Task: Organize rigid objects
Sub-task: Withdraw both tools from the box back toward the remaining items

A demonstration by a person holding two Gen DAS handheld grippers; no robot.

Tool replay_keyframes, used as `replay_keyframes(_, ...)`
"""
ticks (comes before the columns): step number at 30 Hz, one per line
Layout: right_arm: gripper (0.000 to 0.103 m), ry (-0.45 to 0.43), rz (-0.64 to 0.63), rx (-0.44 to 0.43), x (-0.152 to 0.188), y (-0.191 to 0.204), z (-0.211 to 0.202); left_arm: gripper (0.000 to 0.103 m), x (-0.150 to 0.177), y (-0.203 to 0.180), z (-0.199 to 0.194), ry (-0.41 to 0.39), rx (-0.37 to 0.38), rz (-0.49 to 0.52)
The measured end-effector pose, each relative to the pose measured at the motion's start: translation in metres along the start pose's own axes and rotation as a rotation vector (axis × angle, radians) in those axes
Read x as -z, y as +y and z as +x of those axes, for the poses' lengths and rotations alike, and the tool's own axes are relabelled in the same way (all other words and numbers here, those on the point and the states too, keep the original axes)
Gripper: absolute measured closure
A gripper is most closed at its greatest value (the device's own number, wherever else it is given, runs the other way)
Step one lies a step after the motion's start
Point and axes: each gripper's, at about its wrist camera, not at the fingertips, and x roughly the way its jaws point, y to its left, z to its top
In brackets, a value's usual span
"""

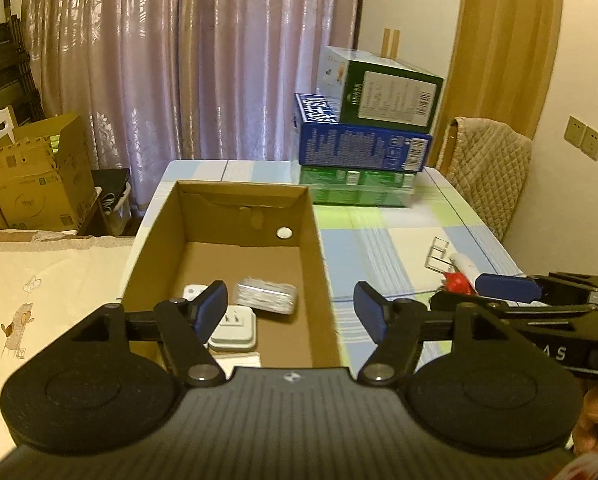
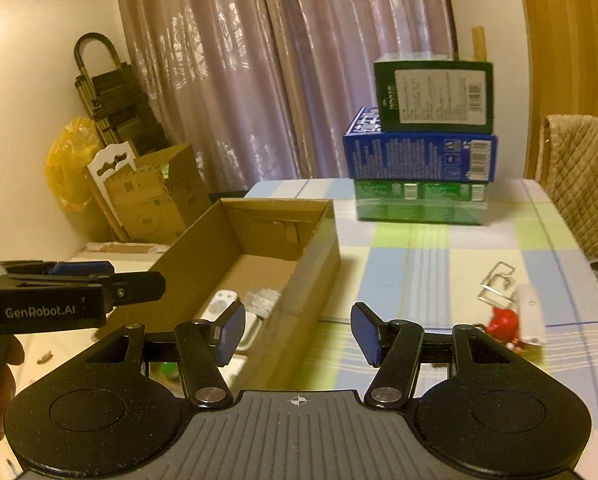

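An open cardboard box [image 1: 319, 248] [image 2: 319, 256] lies on the table. Inside it are a white power adapter [image 1: 235, 326], a foil-wrapped block [image 1: 265, 298] and a small white device [image 1: 193, 292] [image 2: 221, 302]. My left gripper [image 1: 291, 312] is open and empty above the box's near end. My right gripper [image 2: 297, 334] is open and empty, over the table just right of the box. On the table to the right lie a red figure [image 1: 459, 283] [image 2: 505, 322], a white tube-like object [image 1: 465, 262] [image 2: 529, 312] and a metal clip [image 1: 439, 254] [image 2: 497, 290].
A stack of three boxes, green, blue and dark green [image 1: 363, 140] [image 2: 423, 148], stands at the table's far side. A padded chair [image 1: 487, 168] is at the far right. Cardboard boxes [image 1: 39, 176] and a folded ladder [image 2: 111, 100] stand left by the curtain.
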Motion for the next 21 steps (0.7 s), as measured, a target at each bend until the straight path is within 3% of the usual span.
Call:
replay_keyframes(15, 0.027, 0.012, 0.119, 0.09, 0.044, -0.063, -0.067, 0.019, 0.033, -0.06, -0.027, -0.003, 0.038, 0.01)
replay_keyframes(21, 0.02, 0.02, 0.152, 0.168, 0.061, -0.092, -0.088, 0.011, 0.044, -0.082, -0.025, -0.001, 0.067, 0.014)
